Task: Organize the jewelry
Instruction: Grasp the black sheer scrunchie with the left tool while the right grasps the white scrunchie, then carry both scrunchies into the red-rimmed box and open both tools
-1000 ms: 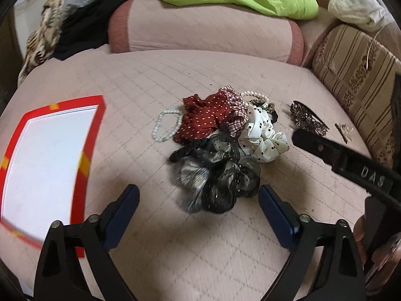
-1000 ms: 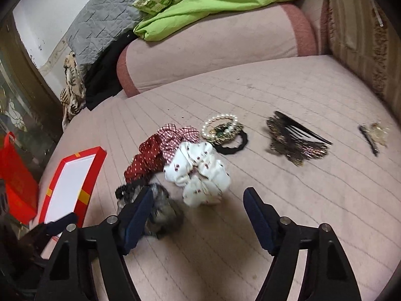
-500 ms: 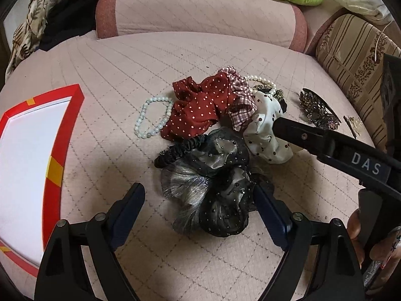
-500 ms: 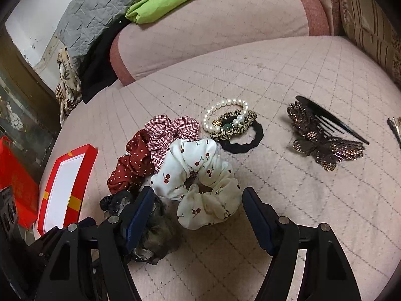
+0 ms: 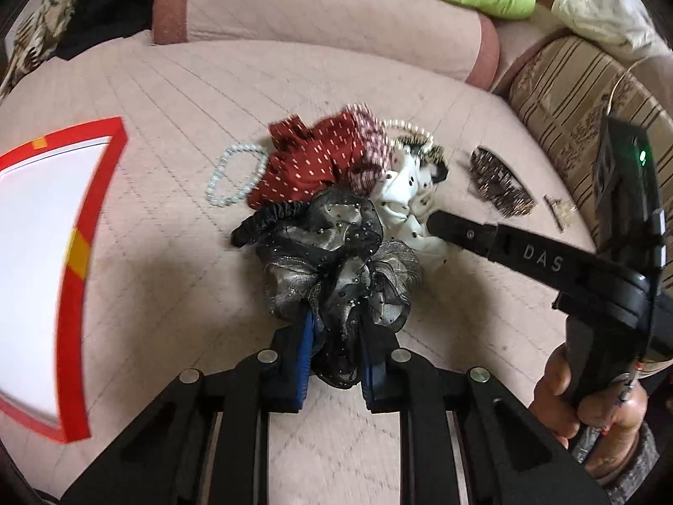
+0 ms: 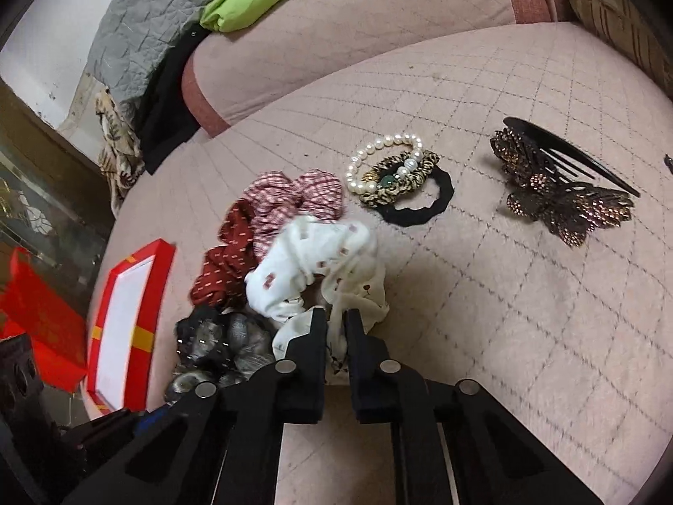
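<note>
My left gripper [image 5: 336, 320] is closing on the near edge of a sheer black and silver scrunchie [image 5: 332, 248], and its blue pads press the fabric. My right gripper [image 6: 335, 317] is shut on the near fold of a white printed scrunchie [image 6: 311, 261], which lies just right of the black one [image 6: 223, 345]. Behind them lie a red dotted scrunchie [image 5: 311, 164], a plaid scrunchie [image 6: 290, 198] and a pale bead bracelet [image 5: 235, 176]. A red-rimmed box [image 5: 71, 294] with a white inside lies open at the left.
On the quilted pink cushion to the right lie a pearl bracelet [image 6: 378, 160], a leopard band [image 6: 399, 181], a black hair tie [image 6: 433, 206], a butterfly clip [image 6: 559, 206] and a black comb [image 6: 580, 160]. A pink bolster [image 5: 336, 12] and a striped cushion [image 5: 568, 97] border it.
Both grippers came down toward the pile and went from wide open to closed, the left on the black scrunchie, the right on the white one.
</note>
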